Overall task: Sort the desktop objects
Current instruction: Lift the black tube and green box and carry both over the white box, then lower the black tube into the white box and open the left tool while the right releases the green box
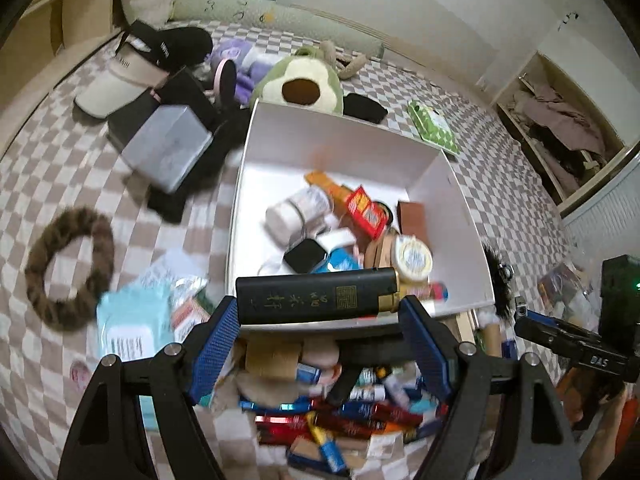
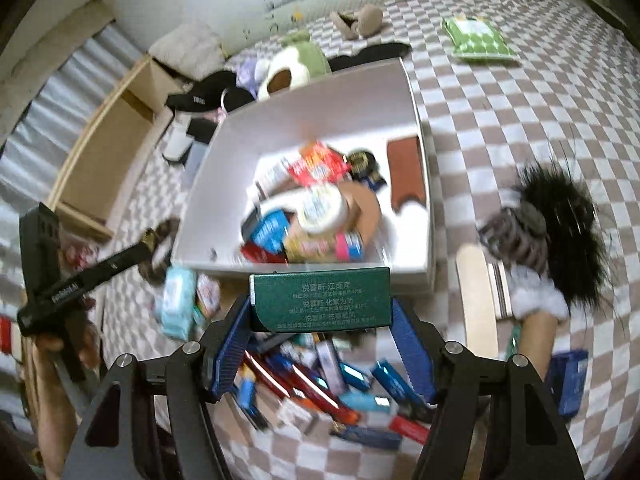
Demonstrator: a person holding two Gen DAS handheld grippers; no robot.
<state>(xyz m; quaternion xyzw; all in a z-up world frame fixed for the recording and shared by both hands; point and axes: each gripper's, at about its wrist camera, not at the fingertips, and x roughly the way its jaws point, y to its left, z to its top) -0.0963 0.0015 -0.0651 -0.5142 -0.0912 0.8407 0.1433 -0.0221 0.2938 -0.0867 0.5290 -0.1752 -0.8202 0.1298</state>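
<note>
My left gripper point(image 1: 318, 306) is shut on a black box with gold lettering point(image 1: 316, 296), held crosswise over the near rim of a white storage box point(image 1: 340, 136). My right gripper point(image 2: 320, 312) is shut on a green box with white print point(image 2: 320, 300), held just in front of the same white box point(image 2: 304, 92). The white box holds several small items: a white jar point(image 1: 412, 258), a red packet point(image 1: 366, 210), a brown case point(image 2: 406, 172). A pile of small red and blue boxes point(image 2: 320, 384) lies on the checked cover under both grippers.
A brown fur ring point(image 1: 68, 268) and a light blue wipes pack point(image 1: 132, 320) lie left of the white box. Caps, a grey box point(image 1: 168, 146) and an avocado plush point(image 1: 300, 80) sit behind it. A black hair clip point(image 2: 556, 216) and a green pouch point(image 2: 480, 38) lie right.
</note>
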